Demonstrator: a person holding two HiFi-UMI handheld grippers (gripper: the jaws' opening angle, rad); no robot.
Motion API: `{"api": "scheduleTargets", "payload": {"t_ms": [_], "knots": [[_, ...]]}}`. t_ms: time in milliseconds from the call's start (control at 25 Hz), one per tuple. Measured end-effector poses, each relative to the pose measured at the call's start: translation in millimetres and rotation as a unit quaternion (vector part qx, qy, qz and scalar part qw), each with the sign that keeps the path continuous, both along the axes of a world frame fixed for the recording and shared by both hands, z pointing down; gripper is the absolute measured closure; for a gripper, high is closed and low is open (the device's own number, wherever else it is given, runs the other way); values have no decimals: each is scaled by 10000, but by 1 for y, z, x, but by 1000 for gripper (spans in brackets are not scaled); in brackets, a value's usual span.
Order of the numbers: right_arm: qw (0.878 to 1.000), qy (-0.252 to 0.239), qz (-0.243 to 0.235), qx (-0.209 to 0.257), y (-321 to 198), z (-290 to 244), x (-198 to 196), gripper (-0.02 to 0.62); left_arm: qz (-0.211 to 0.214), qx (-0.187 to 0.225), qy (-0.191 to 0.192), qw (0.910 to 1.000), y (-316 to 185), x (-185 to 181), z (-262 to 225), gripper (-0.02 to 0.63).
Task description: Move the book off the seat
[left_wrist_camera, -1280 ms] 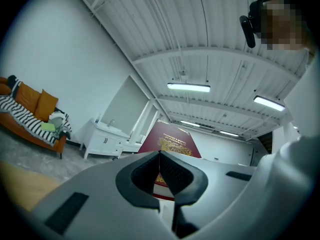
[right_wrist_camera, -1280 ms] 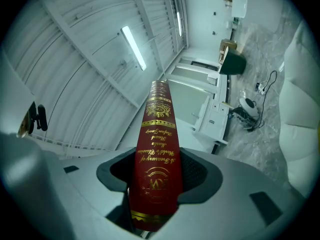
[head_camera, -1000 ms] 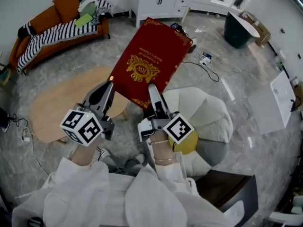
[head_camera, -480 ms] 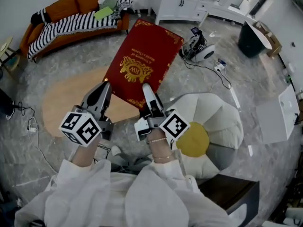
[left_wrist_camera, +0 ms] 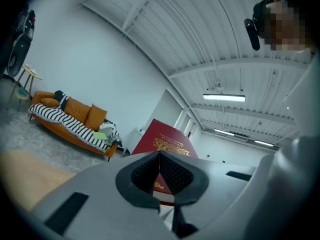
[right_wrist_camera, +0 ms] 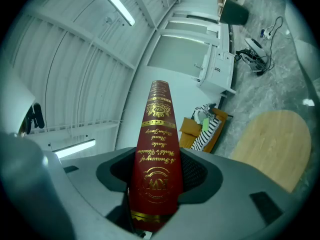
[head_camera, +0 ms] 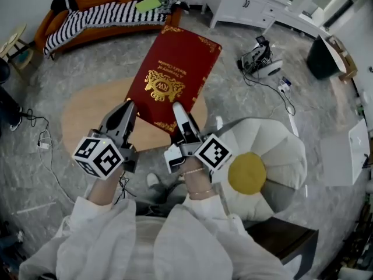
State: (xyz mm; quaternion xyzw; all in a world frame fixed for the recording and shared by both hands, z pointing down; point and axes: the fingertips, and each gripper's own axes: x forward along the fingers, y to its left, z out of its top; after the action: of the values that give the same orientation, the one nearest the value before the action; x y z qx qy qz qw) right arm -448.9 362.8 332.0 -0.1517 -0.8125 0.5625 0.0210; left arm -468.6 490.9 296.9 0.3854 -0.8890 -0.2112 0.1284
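Two grippers raised. Right gripper (head_camera: 178, 111) clamps the lower edge of the red book (head_camera: 175, 69), which hangs in the air over the wooden table (head_camera: 87, 112), clear of the white seat (head_camera: 274, 147). Left gripper (head_camera: 128, 107) has its jaws together, empty, just beside the book.

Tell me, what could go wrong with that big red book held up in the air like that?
1. The right gripper grips the book only at the lower end of its spine, so the long overhang could twist or slip free.
2. The left gripper is shut beside it and gives no support.
3. If dropped, the book would probably land hard on the table below.
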Motion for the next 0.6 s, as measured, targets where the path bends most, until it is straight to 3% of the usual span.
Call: {"api": "scheduleTargets", "payload": {"t_ms": [360, 600], "knots": [[9967, 393, -703, 107, 49, 43, -43, 353, -506, -264, 248, 9981, 49, -24, 44, 600], [9925, 682, -1012, 114, 57, 86, -65, 353, -811, -304, 637, 9942, 55, -38, 85, 600]]}}
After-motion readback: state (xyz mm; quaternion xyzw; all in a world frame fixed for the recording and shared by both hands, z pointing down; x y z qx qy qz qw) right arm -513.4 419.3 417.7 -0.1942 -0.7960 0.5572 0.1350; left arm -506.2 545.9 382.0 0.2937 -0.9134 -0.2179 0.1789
